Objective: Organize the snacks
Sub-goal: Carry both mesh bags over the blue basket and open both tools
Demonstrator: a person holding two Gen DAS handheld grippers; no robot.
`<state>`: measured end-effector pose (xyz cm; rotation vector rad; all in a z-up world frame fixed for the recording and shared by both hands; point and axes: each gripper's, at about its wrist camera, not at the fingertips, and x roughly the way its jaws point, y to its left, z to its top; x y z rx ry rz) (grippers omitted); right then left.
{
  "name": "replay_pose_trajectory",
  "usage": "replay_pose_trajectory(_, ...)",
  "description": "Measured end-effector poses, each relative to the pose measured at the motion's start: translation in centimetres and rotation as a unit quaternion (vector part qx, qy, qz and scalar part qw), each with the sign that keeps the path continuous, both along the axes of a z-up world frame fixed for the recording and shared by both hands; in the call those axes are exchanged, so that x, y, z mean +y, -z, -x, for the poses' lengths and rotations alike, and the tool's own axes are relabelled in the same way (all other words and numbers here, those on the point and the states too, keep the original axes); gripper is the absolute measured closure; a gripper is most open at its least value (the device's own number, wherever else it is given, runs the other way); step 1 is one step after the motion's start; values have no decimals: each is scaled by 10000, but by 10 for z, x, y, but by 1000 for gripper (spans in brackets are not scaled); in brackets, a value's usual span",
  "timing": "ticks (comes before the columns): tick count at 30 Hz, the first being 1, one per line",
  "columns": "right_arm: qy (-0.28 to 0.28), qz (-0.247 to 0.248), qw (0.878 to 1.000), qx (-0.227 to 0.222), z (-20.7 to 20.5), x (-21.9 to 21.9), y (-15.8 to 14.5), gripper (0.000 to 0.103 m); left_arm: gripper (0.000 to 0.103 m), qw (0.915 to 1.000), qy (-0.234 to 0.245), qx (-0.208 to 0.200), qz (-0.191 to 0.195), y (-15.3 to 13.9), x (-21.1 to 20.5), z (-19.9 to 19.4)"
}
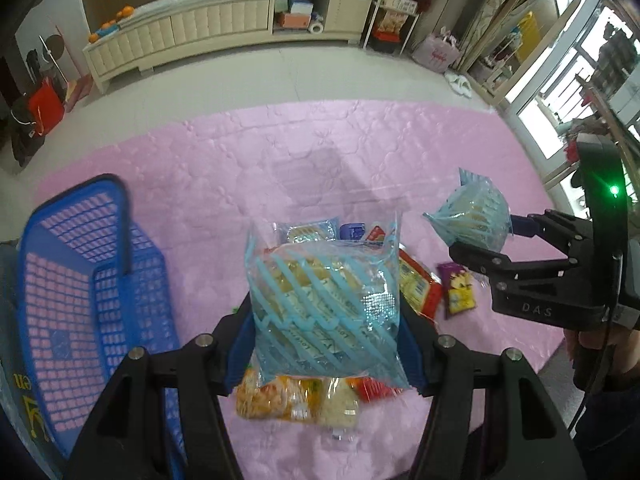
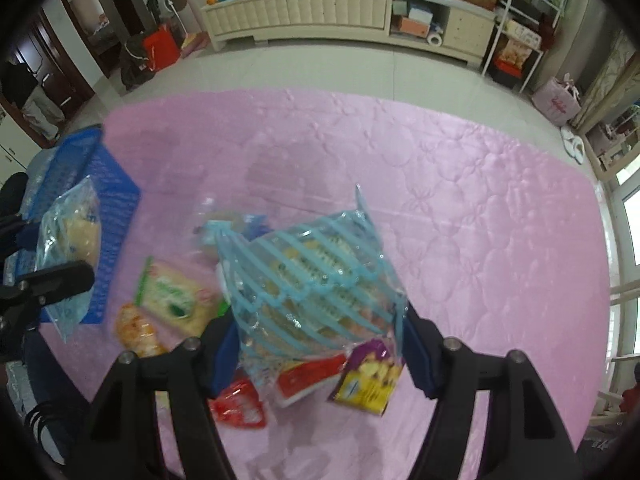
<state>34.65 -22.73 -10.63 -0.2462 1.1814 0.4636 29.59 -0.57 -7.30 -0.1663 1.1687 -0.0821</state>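
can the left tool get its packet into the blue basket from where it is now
Probably yes. The left tool grips a blue-striped packet, and the basket sits open just beside it, nothing between.

A long cream cabinet (image 1: 224,24) stands against the far wall on a pale tiled floor (image 1: 248,76). Daylight enters through glazed doors (image 1: 580,80) at right.

Both wrist fisheyes ride just behind their claws, tilted down at the pink quilt (image 1: 280,152) from close above, facing the cream cabinet (image 2: 320,12) ahead, sharing the blue basket (image 1: 80,264) off left and the snack pile (image 2: 172,300) below.
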Motion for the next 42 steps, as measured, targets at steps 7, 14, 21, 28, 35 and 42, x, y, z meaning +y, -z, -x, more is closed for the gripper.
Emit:
replay_pose_trajectory(7,-29,-95,9999,-117,47,22,-40,30,43,9997,-40,-223,-28,-37,22,50)
replay_pose_trajectory(14,-59,-361,9993,-79,81,50,-70,30,43,9987,-36,-456,-206,-61,44,86)
replay_pose_trajectory(21,-308,-510,9981,-133,97,101,-85,30,43,9976,-218,-648,-141,-73,88,107)
replay_pose_trajectory(28,-553,-607,9966,-71,92,156,-87,30,43,9965,-436,-703,-150,-79,134,108)
replay_pose_trajectory(35,-737,-678,9950,6,75,206,-85,30,43,9955,-683,-654,-106,-74,177,95)
replay_pose_trajectory(42,-832,-781,9933,153,59,241,-75,30,43,9952,-832,-511,9,-58,211,75)
